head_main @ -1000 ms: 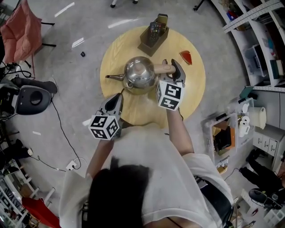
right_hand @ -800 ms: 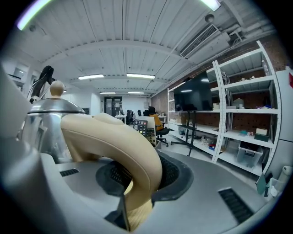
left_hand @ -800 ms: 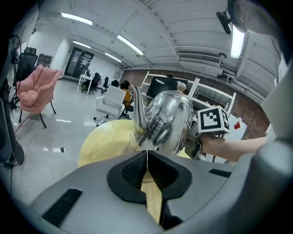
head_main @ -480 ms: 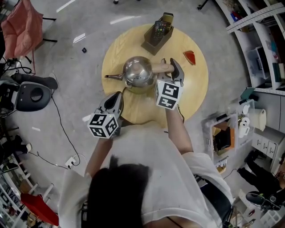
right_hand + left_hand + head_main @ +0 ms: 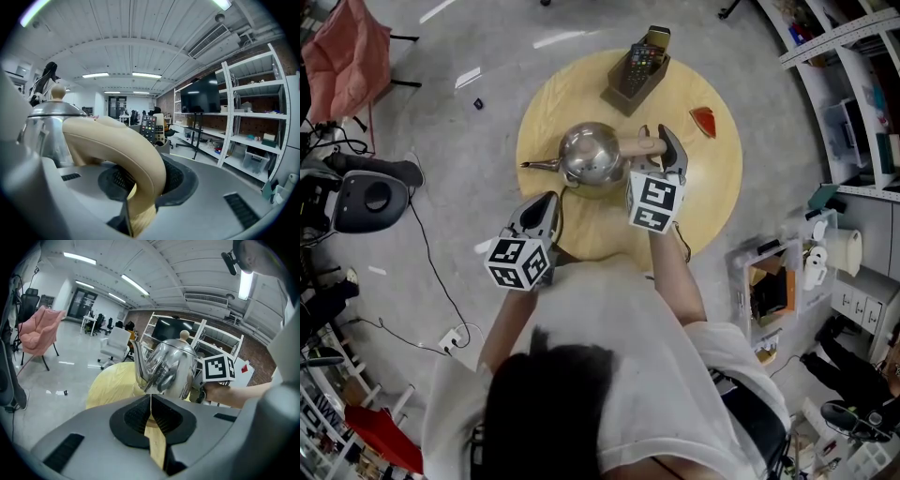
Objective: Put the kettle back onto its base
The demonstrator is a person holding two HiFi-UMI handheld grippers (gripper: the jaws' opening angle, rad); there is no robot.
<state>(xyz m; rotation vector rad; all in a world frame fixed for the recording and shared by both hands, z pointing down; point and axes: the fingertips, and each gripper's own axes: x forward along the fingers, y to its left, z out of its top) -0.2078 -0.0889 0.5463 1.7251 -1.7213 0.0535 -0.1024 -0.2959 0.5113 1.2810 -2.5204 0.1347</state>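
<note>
Kettle gripped by handle in right tongs; left tongs clenched empty nearby.

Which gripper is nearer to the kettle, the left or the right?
Right. The right gripper grips the kettle by its handle. The left gripper, jaws shut and empty, hangs at the table's near edge, apart from the kettle.

Open-plan lab or workshop office, polished grey concrete floor with loose cables, white metal shelving racks holding storage bins, large wall screen, ceiling strip lights, air-conditioning unit, wheeled office chairs, round wooden counter in the middle
</note>
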